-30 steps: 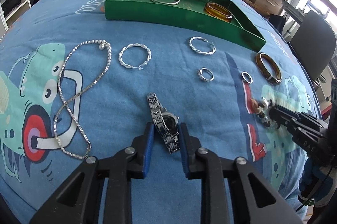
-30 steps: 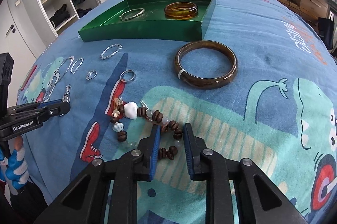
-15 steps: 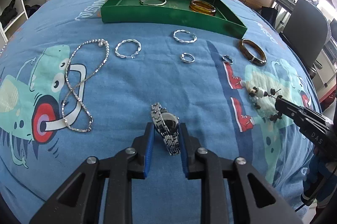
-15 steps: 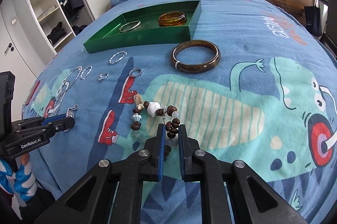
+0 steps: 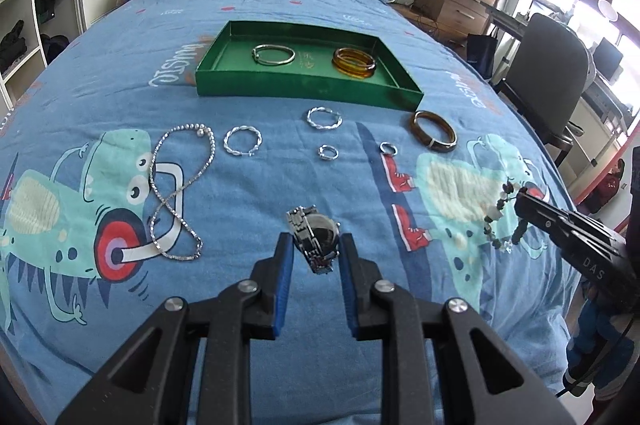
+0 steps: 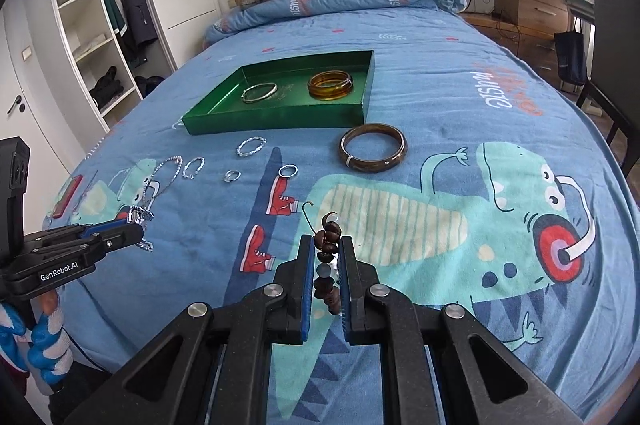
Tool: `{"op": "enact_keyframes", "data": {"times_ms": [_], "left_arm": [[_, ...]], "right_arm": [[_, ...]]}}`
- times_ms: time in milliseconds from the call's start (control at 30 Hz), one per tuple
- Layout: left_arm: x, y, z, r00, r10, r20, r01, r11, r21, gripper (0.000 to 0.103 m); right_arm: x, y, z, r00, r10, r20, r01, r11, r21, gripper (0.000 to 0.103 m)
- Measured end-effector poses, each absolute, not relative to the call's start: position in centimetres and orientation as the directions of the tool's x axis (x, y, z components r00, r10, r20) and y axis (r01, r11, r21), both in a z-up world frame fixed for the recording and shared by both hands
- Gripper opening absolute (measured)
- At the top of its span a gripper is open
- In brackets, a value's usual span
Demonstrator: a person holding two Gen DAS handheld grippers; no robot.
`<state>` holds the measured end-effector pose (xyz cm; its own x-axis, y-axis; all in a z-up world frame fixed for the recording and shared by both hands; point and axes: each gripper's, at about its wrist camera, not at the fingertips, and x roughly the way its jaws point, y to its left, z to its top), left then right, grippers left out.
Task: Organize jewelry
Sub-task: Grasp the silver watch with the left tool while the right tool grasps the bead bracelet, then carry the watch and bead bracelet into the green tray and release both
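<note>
My left gripper point(image 5: 316, 240) is shut on a silver watch point(image 5: 318, 231), held above the blue bedspread; the right wrist view shows the same gripper point(image 6: 136, 229) and the watch point(image 6: 140, 216). My right gripper point(image 6: 327, 241) is shut on a brown beaded bracelet point(image 6: 326, 295), which dangles from its tip point(image 5: 524, 199) as a loop of beads point(image 5: 496, 221). Farther up the bed lies a green tray point(image 5: 304, 91) holding a silver bangle point(image 5: 274, 54) and amber bangles point(image 5: 354, 63).
On the bedspread lie a brown bangle point(image 5: 433, 137), a silver necklace point(image 5: 176, 185), two twisted hoops point(image 5: 242, 141), point(image 5: 324, 117) and two small rings point(image 5: 329, 152), point(image 5: 388, 148). An office chair point(image 5: 548, 81) stands at the right bedside. A gloved hand point(image 6: 44, 337) holds the left gripper.
Both grippers rose and pulled back from the bed, carrying the watch and the beaded bracelet up off the bedspread. The right gripper's jaws closed tighter on the beads.
</note>
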<state>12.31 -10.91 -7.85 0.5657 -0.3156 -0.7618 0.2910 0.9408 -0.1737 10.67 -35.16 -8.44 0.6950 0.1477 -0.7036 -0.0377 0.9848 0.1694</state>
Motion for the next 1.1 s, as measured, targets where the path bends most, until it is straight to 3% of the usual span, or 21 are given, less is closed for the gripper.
{"op": "enact_keyframes", "data": {"times_ms": [500, 800, 1100], "left_arm": [[14.3, -8.5, -3.9, 0.623, -0.343, -0.704, 0.286, 0.936, -0.203, 0.021], [23.0, -8.6, -1.6, 0.657, -0.322, -0.682, 0.28, 0.944, -0.176, 0.021], [34.4, -10.4, -4.7, 0.64, -0.259, -0.724, 0.236, 0.962, -0.135, 0.021]], "right_arm": [[11.5, -33.3, -3.0, 0.755, 0.119, -0.644, -0.065, 0.992, 0.107, 0.011], [19.4, -32.4, -0.2, 0.785, 0.117, -0.608, -0.086, 0.993, 0.079, 0.011], [30.6, -31.5, -2.5, 0.763, 0.151, -0.629, -0.105, 0.988, 0.111, 0.011]]}}
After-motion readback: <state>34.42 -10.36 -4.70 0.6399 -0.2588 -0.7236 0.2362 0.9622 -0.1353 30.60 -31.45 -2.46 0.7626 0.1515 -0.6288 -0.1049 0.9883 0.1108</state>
